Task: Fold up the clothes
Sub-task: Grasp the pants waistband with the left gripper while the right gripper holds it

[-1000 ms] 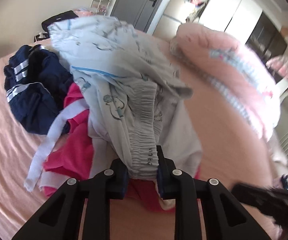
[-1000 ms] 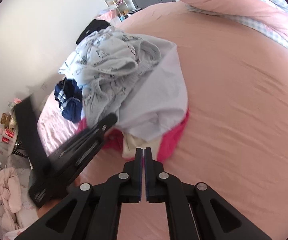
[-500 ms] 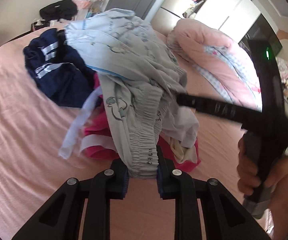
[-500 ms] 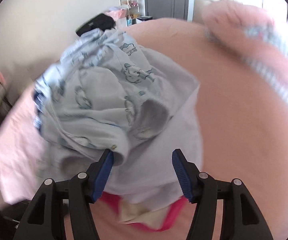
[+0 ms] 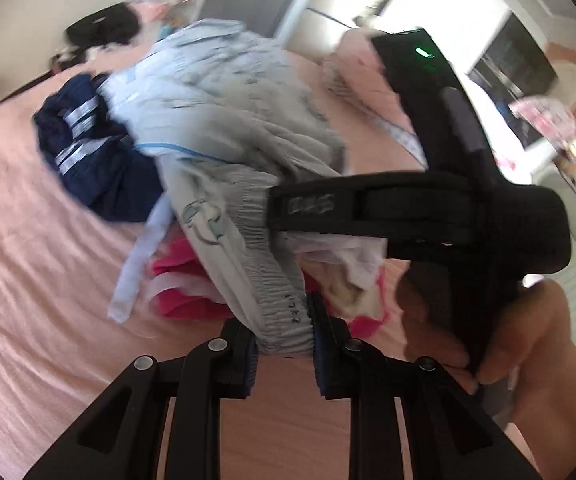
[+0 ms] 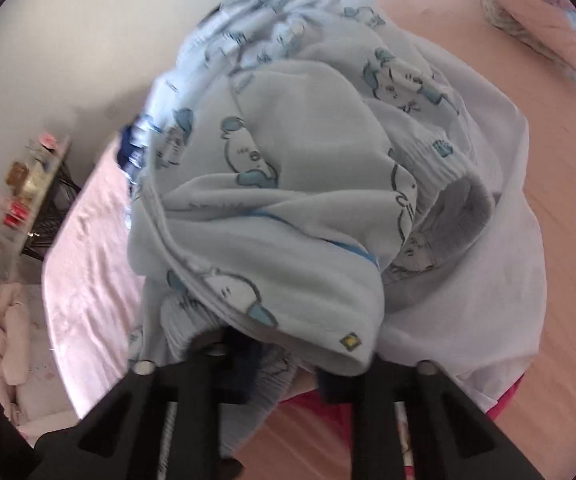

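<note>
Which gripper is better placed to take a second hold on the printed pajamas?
Right. The right gripper is open, pushed into the pajamas; the left gripper already clamps their waistband.

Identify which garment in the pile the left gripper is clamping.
The pale blue cartoon-print pajama pants, pinched at the elastic waistband by the left gripper; not the navy striped or pink garments.

- The left gripper [image 5: 283, 334] is clamped, its two blue-padded fingers [image 5: 319, 336] pinching cloth between them.
- The right gripper [image 6: 284, 364] points into the heap; its fingers are spread apart, tips buried under fabric, so their grip cannot be judged.
- The right hand [image 5: 527, 364] wraps that gripper's black handle, seen from the left wrist view, at the right.
</note>
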